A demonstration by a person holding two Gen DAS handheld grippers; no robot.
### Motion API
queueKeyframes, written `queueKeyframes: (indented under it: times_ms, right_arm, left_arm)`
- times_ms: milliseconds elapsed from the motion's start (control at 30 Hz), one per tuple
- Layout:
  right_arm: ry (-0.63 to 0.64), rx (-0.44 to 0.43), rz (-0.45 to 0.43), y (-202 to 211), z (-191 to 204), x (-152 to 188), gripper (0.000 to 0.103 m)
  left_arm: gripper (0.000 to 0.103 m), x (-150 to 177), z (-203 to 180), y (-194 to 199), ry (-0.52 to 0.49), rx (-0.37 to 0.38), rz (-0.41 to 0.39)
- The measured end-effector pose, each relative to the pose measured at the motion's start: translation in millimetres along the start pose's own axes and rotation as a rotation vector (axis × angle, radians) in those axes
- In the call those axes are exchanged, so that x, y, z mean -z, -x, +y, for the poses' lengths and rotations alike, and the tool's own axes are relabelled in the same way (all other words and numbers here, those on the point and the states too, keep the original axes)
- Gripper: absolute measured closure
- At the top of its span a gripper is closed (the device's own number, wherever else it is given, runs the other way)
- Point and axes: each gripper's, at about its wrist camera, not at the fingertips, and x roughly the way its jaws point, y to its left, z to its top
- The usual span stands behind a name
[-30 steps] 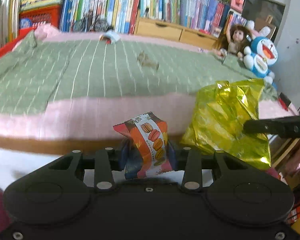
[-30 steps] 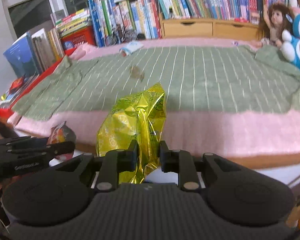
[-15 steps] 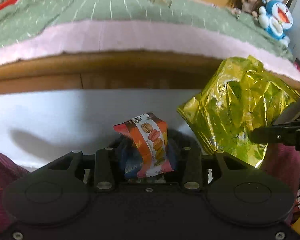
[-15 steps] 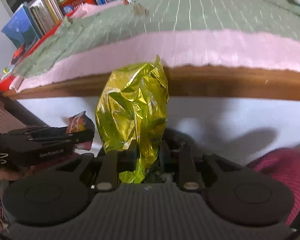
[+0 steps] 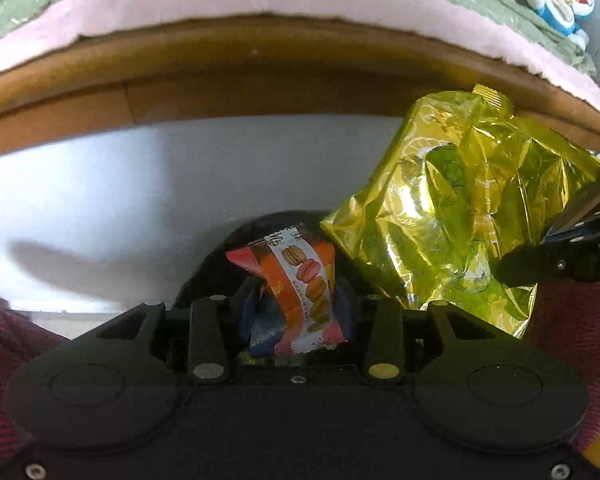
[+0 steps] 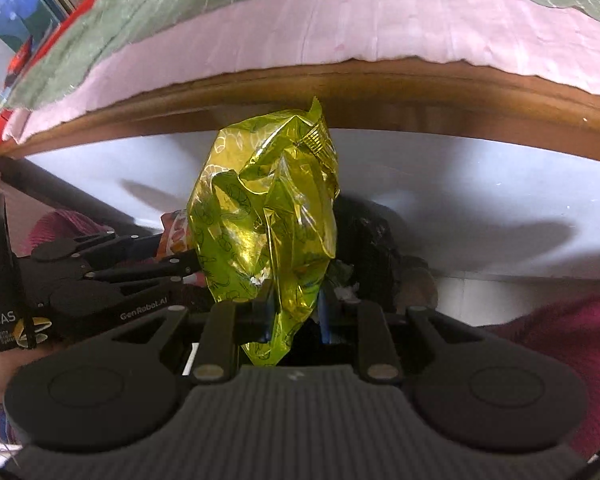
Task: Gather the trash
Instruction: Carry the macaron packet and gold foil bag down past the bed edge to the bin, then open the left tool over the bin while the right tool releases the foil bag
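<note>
From the left wrist view, the left hand-held gripper (image 5: 296,312) is clamped narrowly on a small orange snack packet (image 5: 296,296) printed with macarons. The packet stands upright between the pads, its long axis running away from the camera, its crimped top end pointing toward the bed. A second ago the green bedspread (image 5: 52,12), the bookshelves and the doll filled this view; now the camera looks steeply down, the bed has slid to the top edge, and the wooden bed frame (image 5: 260,68) and pale floor (image 5: 140,184) fill the middle. A dark round opening (image 5: 220,256), perhaps a bin, has come into sight just under the packet. To the right hangs a yellow foil bag (image 5: 460,216), nearer the packet than before, with the right hand-held gripper's black tip (image 5: 516,268) pinching it.

From the right wrist view, the right hand-held gripper (image 6: 292,316) is closed tight on the yellow foil bag's (image 6: 268,216) lower end. The bag stands upright, long axis away from the camera, sealed top pointing at the bed frame (image 6: 380,80). The books (image 6: 20,20) have slipped to the far left corner. The left hand-held gripper (image 6: 180,264) sits close at left, touching or nearly touching the bag, the packet (image 6: 174,236) peeping behind.
</note>
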Motion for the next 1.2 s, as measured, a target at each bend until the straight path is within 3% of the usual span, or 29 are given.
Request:
queueKeyframes:
  times_ms: [333, 800, 933, 1000, 1067, 1200]
  right_arm:
    - [0.073, 0.062, 0.172, -39.4, 21.4, -27.7, 0.077]
    - [0.071, 0.084, 0.272, -71.6, 26.4, -37.4, 0.075]
    - [0.063, 0.074, 0.283, -76.8, 28.7, -37.6, 0.068]
    - [0.069, 0.066, 0.281, -78.2, 31.3, -35.8, 0.066]
    - [0.077, 0.065, 0.276, -76.9, 32.7, -35.6, 0.055]
    - [0.084, 0.062, 0.265, -76.4, 35.0, -35.3, 0.054]
  left_arm:
    - [0.065, -9.8, -4.0, -26.3, 0.014, -0.002, 0.085]
    - [0.065, -25.0, -8.0, -44.0, 0.034, -0.001, 0.154]
    - [0.064, -31.6, 3.1, -36.5, 0.035, 0.008, 0.154]
    - [0.058, -36.4, 1.6, -34.5, 0.031, 0.009, 0.150]
    - [0.054, -39.3, -1.3, -33.8, 0.024, 0.008, 0.150]
    - [0.041, -42.1, -6.2, -32.0, 0.019, 0.006, 0.149]
